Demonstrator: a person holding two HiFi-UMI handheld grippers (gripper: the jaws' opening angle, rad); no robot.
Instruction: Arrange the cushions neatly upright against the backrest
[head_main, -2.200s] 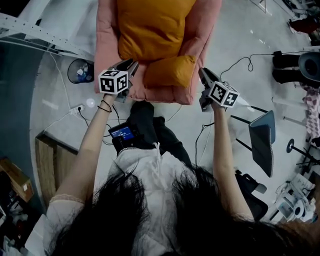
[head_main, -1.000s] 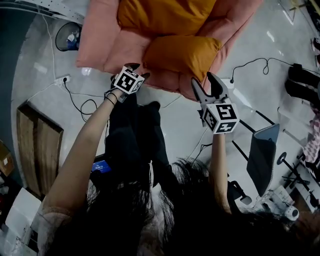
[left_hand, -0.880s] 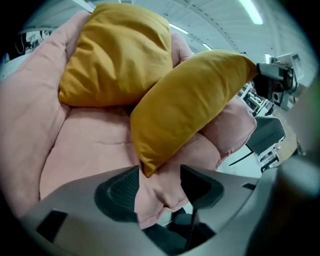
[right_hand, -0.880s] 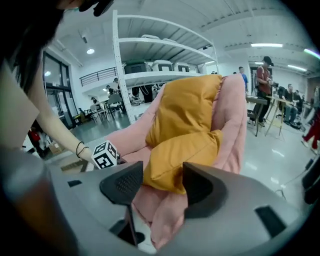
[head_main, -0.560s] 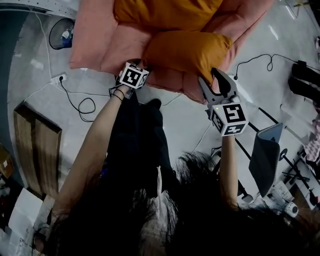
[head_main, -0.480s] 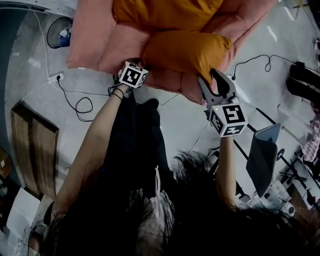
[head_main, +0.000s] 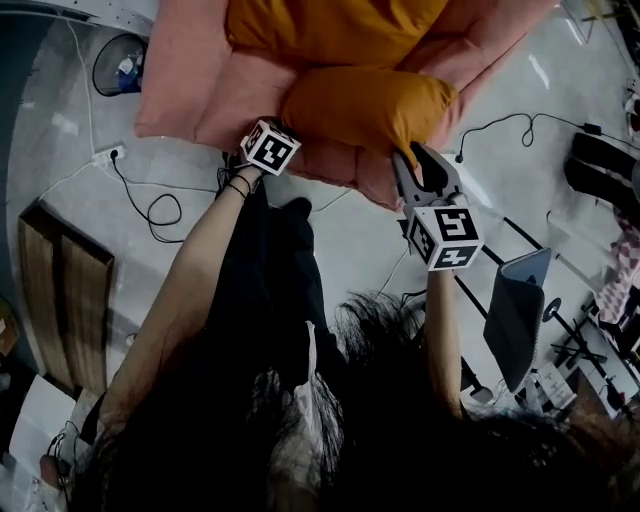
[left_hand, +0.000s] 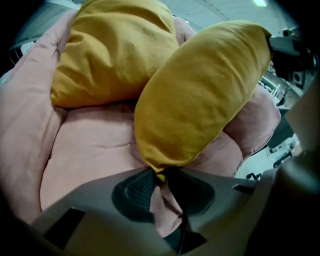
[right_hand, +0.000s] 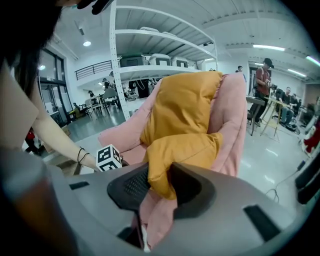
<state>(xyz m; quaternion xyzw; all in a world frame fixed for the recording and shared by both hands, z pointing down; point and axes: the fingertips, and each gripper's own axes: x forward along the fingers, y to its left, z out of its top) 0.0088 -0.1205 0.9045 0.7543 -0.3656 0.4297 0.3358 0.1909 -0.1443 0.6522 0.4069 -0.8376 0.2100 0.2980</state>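
A small mustard cushion (head_main: 365, 105) (left_hand: 200, 100) (right_hand: 180, 150) lies at the front of a pink armchair (head_main: 200, 90), leaning on a larger mustard cushion (head_main: 330, 25) (left_hand: 110, 50) (right_hand: 185, 105) that stands against the backrest. My left gripper (head_main: 282, 130) (left_hand: 159, 175) is at the small cushion's left corner. Its jaws are closing, and they pinch that corner with a fold of pink fabric. My right gripper (head_main: 418, 158) (right_hand: 159, 187) is at the right corner, jaws closing, with the cushion's corner pressed between the pads.
A round bin (head_main: 118, 65) stands on the floor left of the armchair, with cables (head_main: 160, 205) and a wooden board (head_main: 50, 290) nearby. At the right are a dark panel (head_main: 515, 315) and more cables. Behind the armchair are white shelving (right_hand: 150, 40) and a person (right_hand: 262, 80).
Both grippers have moved in from the armchair's front edge to the small cushion's two corners, and their jaws have narrowed onto them.
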